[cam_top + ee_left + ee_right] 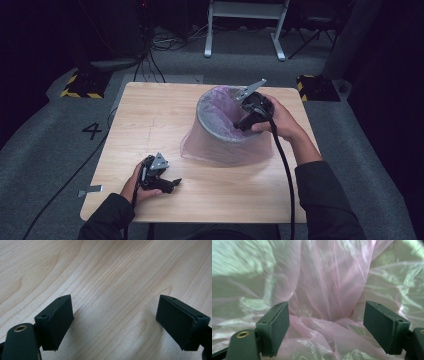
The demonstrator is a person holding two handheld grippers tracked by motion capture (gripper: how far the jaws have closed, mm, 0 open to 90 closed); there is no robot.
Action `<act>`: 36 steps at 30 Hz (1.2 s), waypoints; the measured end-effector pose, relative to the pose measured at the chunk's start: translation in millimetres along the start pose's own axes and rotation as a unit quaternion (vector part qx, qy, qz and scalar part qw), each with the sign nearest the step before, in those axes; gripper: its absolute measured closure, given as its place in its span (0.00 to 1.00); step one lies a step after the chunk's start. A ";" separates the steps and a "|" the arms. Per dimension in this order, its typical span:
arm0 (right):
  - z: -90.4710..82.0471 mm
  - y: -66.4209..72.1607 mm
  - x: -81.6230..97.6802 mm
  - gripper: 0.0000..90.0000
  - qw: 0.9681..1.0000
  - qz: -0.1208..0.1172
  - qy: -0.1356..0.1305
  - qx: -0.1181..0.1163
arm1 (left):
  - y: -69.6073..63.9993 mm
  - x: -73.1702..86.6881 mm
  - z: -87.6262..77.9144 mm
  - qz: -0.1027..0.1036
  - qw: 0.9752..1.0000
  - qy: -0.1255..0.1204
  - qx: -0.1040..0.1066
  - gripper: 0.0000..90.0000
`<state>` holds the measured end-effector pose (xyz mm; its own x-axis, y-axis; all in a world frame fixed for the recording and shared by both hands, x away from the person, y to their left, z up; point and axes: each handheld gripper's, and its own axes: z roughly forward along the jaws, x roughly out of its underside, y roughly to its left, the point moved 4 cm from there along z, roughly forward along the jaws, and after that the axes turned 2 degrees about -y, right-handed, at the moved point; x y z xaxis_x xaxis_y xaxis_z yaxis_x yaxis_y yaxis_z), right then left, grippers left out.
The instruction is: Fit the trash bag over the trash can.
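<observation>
Pale wood table (150,120), grain plain in the left gripper view. Left gripper (167,185) rests low near the front edge, jaws wide apart over bare board, nothing between them. Beyond it, right of centre, a grey bin (220,135) stands upright, long axis vertical, mouth up, lined with a thin pink bag (220,112) whose skirt drapes down the outside onto the table. Right gripper (241,125) dips over the near rim into the mouth, jaws spread, crumpled pink film between them, pads not pressing it. Farther back: grey carpet floor (60,125), a taped "4" (92,131), cables, yellow-black blocks (82,85), white frame legs (245,25), dark walls.
</observation>
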<state>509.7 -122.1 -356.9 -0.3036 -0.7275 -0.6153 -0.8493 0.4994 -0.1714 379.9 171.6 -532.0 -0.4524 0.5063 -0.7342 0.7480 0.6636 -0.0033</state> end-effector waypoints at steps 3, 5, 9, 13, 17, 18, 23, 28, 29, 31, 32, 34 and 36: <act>-4.5 1.7 -0.7 0.23 1.000 0.002 -0.016 0.009 | 0.0 0.0 0.1 0.000 1.000 0.000 0.000 0.16; -8.4 4.4 -1.9 0.23 0.999 0.002 -0.035 0.010 | 0.0 0.0 0.1 0.000 1.000 0.000 0.000 0.16; -16.9 7.8 -2.8 0.23 0.997 -0.005 -0.066 0.026 | 0.0 0.0 0.0 0.000 1.000 0.000 0.000 0.16; -26.2 9.2 -2.0 0.23 0.995 0.008 -0.093 0.023 | 0.0 0.0 -0.1 0.000 1.000 0.000 -0.001 0.16; -35.2 10.6 1.2 0.23 0.992 0.023 -0.122 0.032 | -0.1 0.1 -0.1 -0.001 1.000 0.001 -0.001 0.16; -37.5 11.5 2.2 0.24 0.990 0.030 -0.132 0.031 | -0.1 0.1 -0.1 -0.001 1.000 0.001 -0.001 0.16; -49.2 16.3 9.6 0.23 0.987 0.026 -0.155 0.032 | -0.1 0.1 -0.1 -0.001 1.000 0.001 -0.001 0.16; -61.2 20.8 18.1 0.21 0.984 0.020 -0.177 0.028 | -0.1 0.1 -0.1 -0.001 1.000 0.001 -0.001 0.16; -63.1 21.7 20.1 0.21 0.983 0.019 -0.178 0.027 | -0.1 0.1 -0.1 -0.001 1.000 0.001 -0.001 0.16; -67.0 23.4 24.2 0.21 0.983 0.013 -0.182 0.025 | -0.1 0.1 -0.1 -0.001 1.000 0.001 -0.001 0.16; -69.1 23.9 26.4 0.21 0.982 0.012 -0.184 0.028 | -0.1 0.1 -0.1 -0.001 1.000 0.001 -0.001 0.16; -73.0 24.8 30.8 0.20 0.982 0.012 -0.186 0.027 | -0.1 0.1 -0.1 -0.001 1.000 0.001 -0.001 0.16; -76.2 25.6 35.2 0.20 0.982 0.011 -0.183 0.035 | -0.1 0.1 -0.1 -0.001 1.000 0.001 -0.001 0.16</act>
<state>444.3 -170.8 -324.3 -0.1356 -0.5044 -0.8528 -0.8084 0.5540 -0.1991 379.7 171.6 -532.0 -0.4548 0.5053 -0.7334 0.7458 0.6661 -0.0036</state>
